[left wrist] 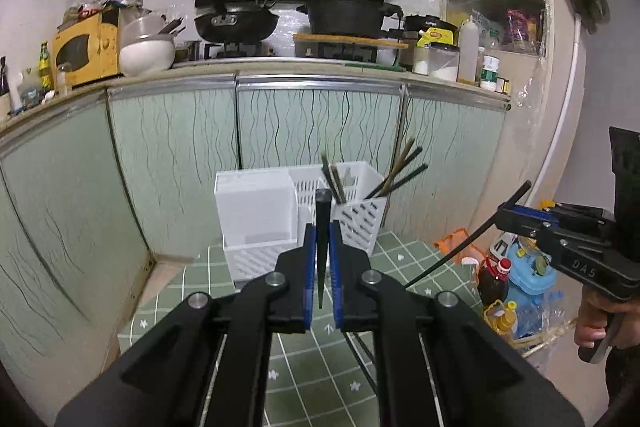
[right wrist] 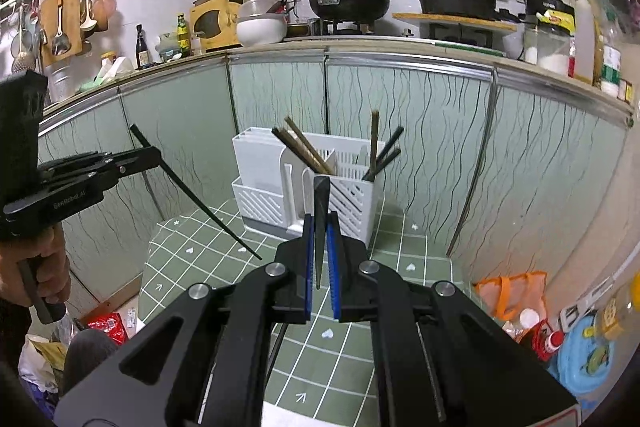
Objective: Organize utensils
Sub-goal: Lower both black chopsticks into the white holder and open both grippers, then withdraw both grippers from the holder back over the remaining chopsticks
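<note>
**Both grippers clamp chopsticks before the rack**

The right gripper (right wrist: 320, 227) pinches a black chopstick (right wrist: 321, 195) upright between its blue pads. At left, the left gripper (right wrist: 154, 159), in a hand (right wrist: 38, 267), grips another chopstick (right wrist: 208, 211) slanting down over the green mat (right wrist: 192, 259). Behind stands a white rack (right wrist: 260, 155) with chopsticks in it.

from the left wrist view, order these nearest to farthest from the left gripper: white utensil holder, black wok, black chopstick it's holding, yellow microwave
1. The black chopstick, clamped between the left gripper fingers.
2. The white utensil holder, just ahead on the green tiled surface.
3. The black wok and yellow microwave, both up on the counter, wok centre, microwave left; too close to call.
</note>
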`<action>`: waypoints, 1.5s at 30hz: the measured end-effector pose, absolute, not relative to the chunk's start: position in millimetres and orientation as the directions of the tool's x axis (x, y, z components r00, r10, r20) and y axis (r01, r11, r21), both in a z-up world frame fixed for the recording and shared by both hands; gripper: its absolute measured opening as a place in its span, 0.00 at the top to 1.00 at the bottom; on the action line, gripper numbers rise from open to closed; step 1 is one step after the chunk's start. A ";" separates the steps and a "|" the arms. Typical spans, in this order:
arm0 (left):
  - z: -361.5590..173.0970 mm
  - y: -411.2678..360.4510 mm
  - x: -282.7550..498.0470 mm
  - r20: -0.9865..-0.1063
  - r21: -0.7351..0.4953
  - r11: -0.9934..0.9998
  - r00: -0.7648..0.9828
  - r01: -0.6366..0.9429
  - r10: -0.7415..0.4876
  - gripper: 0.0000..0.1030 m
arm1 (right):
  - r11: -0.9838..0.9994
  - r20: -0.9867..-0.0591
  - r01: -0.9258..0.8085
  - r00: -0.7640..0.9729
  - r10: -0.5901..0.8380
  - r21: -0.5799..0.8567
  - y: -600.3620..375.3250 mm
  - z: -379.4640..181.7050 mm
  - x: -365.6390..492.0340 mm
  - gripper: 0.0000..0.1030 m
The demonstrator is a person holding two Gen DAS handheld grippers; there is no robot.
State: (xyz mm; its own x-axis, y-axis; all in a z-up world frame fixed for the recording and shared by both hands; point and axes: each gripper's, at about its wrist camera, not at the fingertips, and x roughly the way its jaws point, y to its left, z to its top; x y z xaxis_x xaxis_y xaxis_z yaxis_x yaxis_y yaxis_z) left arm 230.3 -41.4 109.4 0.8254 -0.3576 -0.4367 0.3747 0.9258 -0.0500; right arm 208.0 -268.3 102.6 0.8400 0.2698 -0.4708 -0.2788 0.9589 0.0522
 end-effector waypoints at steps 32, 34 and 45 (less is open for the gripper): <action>221.7 -95.0 285.8 -0.363 0.021 0.903 0.844 0.430 -0.393 0.94 | 0.965 -0.394 -0.260 0.883 0.256 0.045 -283.2 228.9 281.8 0.94; 225.5 -98.9 296.6 -0.364 0.023 0.901 0.843 0.434 -0.396 0.94 | 0.966 -0.401 -0.256 0.881 0.251 0.042 -282.8 229.0 291.8 0.94; 181.0 -113.2 353.7 -0.412 -0.015 0.892 0.810 0.452 -0.417 0.94 | 0.968 -0.457 -0.242 0.855 0.247 0.071 -289.1 184.6 351.7 0.94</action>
